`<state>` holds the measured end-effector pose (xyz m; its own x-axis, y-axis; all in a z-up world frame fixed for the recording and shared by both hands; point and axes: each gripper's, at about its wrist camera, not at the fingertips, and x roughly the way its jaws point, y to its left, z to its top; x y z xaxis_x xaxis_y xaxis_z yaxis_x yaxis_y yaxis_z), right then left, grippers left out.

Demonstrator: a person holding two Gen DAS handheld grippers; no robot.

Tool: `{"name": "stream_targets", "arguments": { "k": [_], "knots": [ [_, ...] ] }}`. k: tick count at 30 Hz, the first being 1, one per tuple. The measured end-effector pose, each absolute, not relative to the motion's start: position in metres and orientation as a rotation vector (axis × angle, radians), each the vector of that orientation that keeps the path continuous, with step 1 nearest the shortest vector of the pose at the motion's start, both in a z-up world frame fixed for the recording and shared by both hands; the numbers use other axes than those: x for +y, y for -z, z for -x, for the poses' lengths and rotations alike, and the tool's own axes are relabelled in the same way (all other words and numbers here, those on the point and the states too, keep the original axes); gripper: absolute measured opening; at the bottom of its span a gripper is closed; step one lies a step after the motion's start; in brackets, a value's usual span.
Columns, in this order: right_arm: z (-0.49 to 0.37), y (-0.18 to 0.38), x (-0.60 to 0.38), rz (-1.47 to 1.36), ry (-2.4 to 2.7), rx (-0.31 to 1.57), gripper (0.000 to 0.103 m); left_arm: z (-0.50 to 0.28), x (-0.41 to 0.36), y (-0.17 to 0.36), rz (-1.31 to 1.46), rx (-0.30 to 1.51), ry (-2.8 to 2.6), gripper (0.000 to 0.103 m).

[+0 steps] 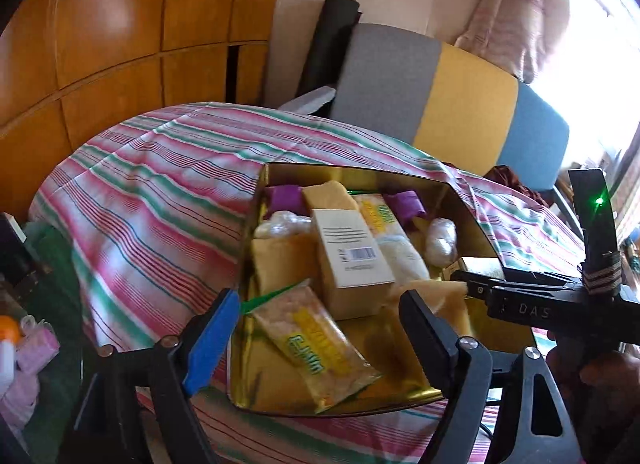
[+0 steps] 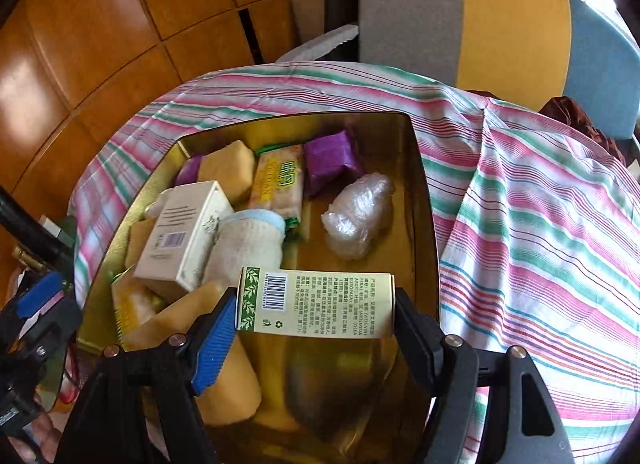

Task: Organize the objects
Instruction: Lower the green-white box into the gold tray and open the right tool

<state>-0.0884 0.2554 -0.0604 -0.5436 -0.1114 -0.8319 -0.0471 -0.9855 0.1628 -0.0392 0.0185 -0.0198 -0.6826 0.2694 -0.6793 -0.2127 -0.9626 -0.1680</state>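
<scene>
Right gripper (image 2: 316, 314), with one blue ribbed pad (image 2: 214, 334) and one black pad, is tilted steeply down over the gold metal tin (image 2: 426, 200) and has a pale green and cream printed carton with a barcode (image 2: 316, 302) lying crosswise between its fingers. Both pads sit at the carton's two ends, so the carton looks pinched; whether the pads truly press on it cannot be told for sure. That carton hangs above the near end of the tin, over bare gold floor.

Left gripper (image 1: 316, 334) points down at a gentler slant toward the near left corner of the same tin. Its jaws are spread, and nothing is between the blue pad and the black one; a yellow and green snack packet (image 1: 316, 348) lies in the tin beneath the gap. At the right edge of the left wrist view, the right gripper's black body reaches in from the side, with part of a hand (image 1: 600, 376) below it.

Inside the tin lie a white rectangular box with a barcode (image 2: 184, 236), a rolled off-white cloth with a blue rim (image 2: 248, 244), yellow cloths, two purple wrapped packets, a second snack packet, and a crumpled clear plastic bundle (image 2: 356, 216). The tin rests on a pink, green and white striped cloth (image 2: 540, 244) that covers the table. A grey, yellow and blue chair back (image 2: 500, 20) stands behind.
</scene>
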Motion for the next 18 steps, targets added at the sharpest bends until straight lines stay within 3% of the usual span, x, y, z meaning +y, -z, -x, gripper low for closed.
{"name": "stream_targets", "arguments": {
  "k": [4,18],
  "knots": [
    [0.091,0.063,0.259,-1.499,2.739,-0.275,0.084,0.039,0.016,0.022,1.106,-0.12,-2.667,0.087],
    [0.042,0.034,0.256,-1.37,2.862,-0.306,0.084,0.029,0.024,0.004,1.035,-0.062,-2.771,0.103]
  ]
}}
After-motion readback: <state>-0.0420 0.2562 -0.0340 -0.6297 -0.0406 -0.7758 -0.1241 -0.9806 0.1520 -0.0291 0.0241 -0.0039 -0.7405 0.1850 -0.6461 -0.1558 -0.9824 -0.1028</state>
